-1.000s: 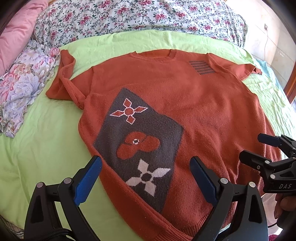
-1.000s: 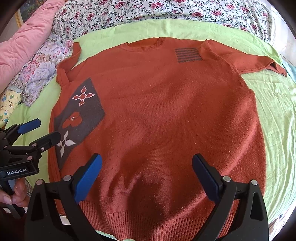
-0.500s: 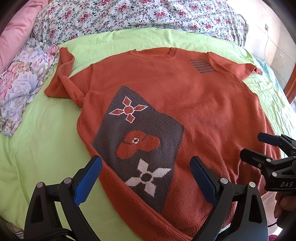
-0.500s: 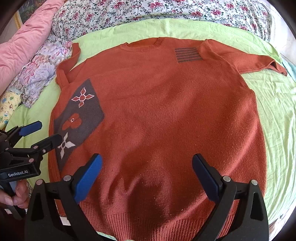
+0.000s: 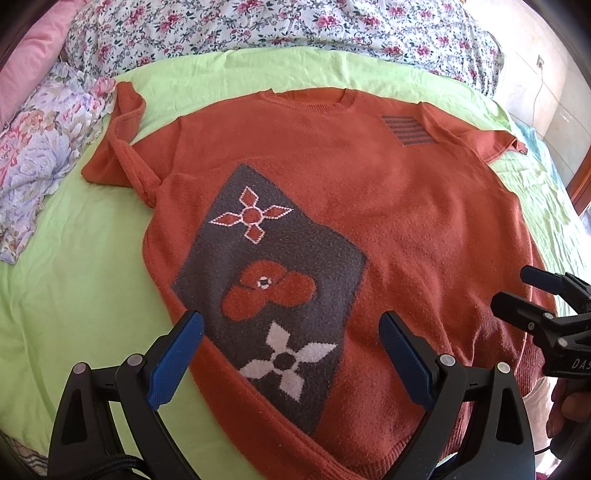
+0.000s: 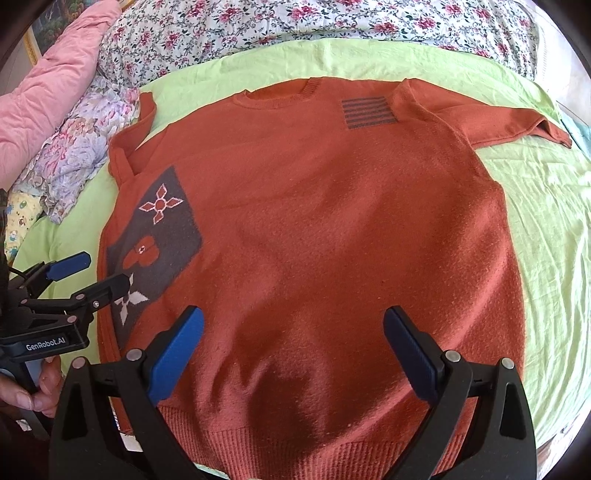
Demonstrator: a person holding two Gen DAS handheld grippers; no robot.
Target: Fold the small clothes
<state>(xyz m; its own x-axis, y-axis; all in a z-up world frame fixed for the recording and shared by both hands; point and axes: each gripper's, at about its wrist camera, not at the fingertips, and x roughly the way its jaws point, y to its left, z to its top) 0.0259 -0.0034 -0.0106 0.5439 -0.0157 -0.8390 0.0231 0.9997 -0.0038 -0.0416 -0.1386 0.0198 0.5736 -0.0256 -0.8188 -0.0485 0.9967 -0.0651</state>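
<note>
An orange knitted short-sleeved sweater (image 5: 388, 206) (image 6: 332, 229) lies spread flat, front up, on a lime green sheet (image 5: 74, 277) (image 6: 546, 221). It bears a grey panel with flower motifs (image 5: 269, 280) (image 6: 159, 236) and a small striped patch (image 6: 367, 112). Its left sleeve (image 5: 118, 147) is bunched and twisted; the right sleeve (image 6: 498, 122) lies flat. My left gripper (image 5: 291, 354) (image 6: 88, 273) hovers open over the hem by the grey panel. Open too, my right gripper (image 6: 293, 350) (image 5: 517, 291) hangs above the middle of the hem. Neither holds cloth.
A floral quilt (image 6: 295, 26) runs along the back of the bed. Floral pillows (image 5: 40, 155) and a pink blanket (image 6: 48, 96) lie at the left. A person's hand (image 6: 26, 387) holds the left gripper's handle. A wall with a cable (image 5: 539, 85) is at far right.
The left gripper's view has crept slightly forward and left over the sweater. Both grippers stay open and the sweater has not moved.
</note>
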